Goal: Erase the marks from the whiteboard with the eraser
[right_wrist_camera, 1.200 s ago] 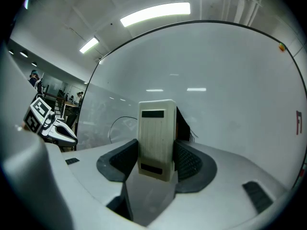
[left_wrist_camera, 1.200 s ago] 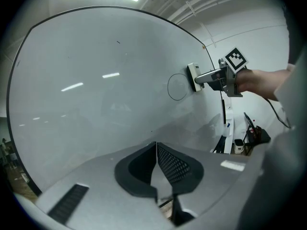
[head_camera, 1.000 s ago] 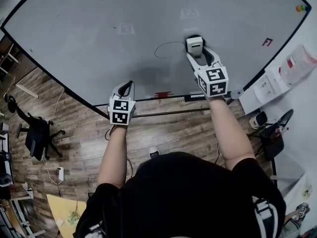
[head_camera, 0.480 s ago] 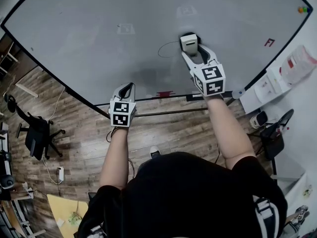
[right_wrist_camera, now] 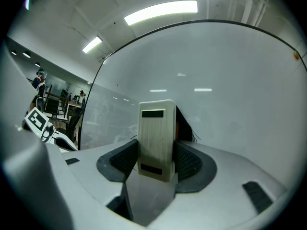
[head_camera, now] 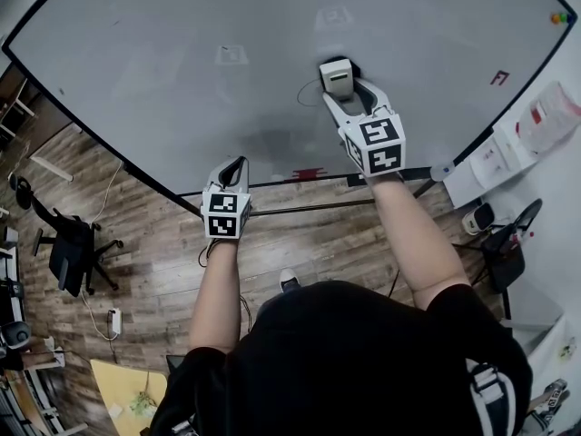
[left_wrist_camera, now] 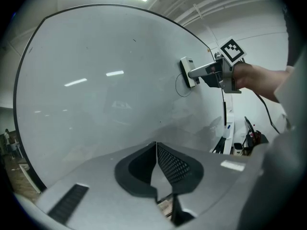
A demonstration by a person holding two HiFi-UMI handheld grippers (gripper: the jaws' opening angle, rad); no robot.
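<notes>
While the right gripper (head_camera: 348,94) clamps the pale eraser (right_wrist_camera: 156,138) between its jaws, the eraser's dark felt face lies against the whiteboard (head_camera: 163,53), touching the right end of a thin drawn loop (head_camera: 307,92). The right gripper view shows the grip plainly: both ribbed pads press the eraser's sides, with its slotted back toward the camera, but the eraser hides the loop there. The left gripper view shows the same eraser side-on, flat to the board, with the loop just beside it. The left gripper (head_camera: 235,163) hangs lower, near the board's bottom edge, its jaws together at the tips with nothing between them. Only the head view shows a small red mark (head_camera: 498,77) well off to the right and coloured magnets (head_camera: 556,15) at the board's corner
</notes>
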